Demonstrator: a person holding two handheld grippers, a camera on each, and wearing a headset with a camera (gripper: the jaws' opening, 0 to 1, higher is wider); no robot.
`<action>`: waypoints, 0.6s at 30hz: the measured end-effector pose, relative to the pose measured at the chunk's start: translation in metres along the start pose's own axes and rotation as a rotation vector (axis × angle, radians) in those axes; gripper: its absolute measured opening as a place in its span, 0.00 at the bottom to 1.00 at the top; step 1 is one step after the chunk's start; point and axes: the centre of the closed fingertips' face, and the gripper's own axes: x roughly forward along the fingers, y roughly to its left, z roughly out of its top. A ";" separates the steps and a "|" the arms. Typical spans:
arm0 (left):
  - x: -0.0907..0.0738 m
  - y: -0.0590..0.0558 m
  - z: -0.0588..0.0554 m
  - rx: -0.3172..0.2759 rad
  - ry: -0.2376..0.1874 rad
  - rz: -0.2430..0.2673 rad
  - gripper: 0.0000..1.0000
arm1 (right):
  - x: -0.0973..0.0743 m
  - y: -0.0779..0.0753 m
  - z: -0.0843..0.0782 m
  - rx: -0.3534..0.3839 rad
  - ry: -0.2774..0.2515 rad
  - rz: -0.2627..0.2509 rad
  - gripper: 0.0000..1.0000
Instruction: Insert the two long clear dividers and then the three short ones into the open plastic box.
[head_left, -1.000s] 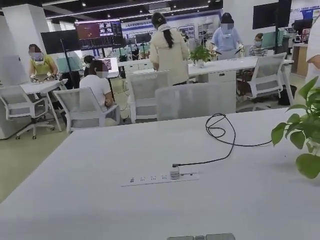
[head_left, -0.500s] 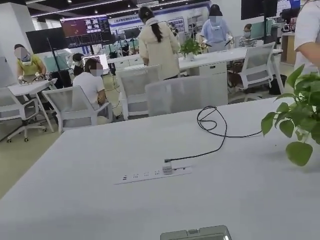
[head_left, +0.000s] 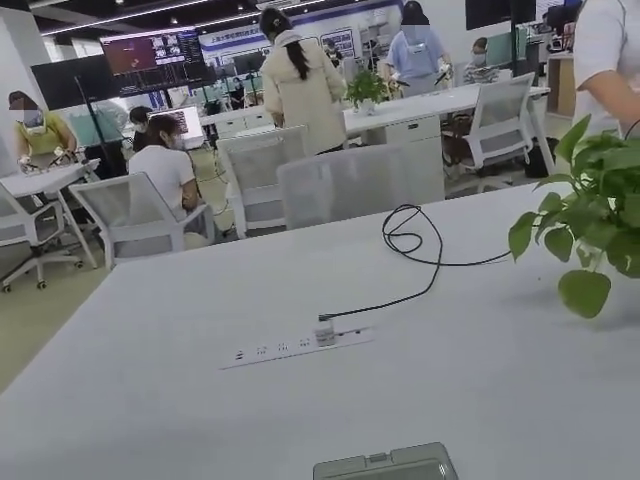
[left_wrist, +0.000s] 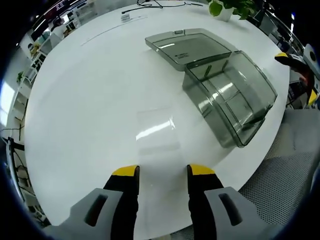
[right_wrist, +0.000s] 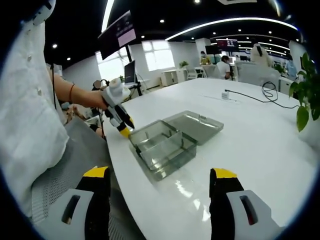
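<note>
While the plastic box (left_wrist: 250, 85) lies open, the left gripper (left_wrist: 162, 172) and right gripper (right_wrist: 161, 175) have fingers (left_wrist: 125, 172) spread, empty.

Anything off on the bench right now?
Nothing spilled or damaged. The open smoky clear plastic box sits close to the white table's near edge; a nudge might tip it off. A clear flat divider lies loose before the open left gripper.
</note>
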 end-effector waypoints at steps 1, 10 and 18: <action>0.000 0.000 0.000 0.002 0.002 0.000 0.37 | 0.000 0.000 -0.001 -0.008 0.005 0.002 0.83; 0.000 0.001 0.000 -0.002 0.021 -0.001 0.32 | -0.003 -0.001 -0.005 -0.011 0.007 -0.007 0.83; -0.001 0.002 0.000 0.000 0.014 -0.021 0.31 | -0.003 0.004 -0.007 -0.015 0.015 -0.014 0.83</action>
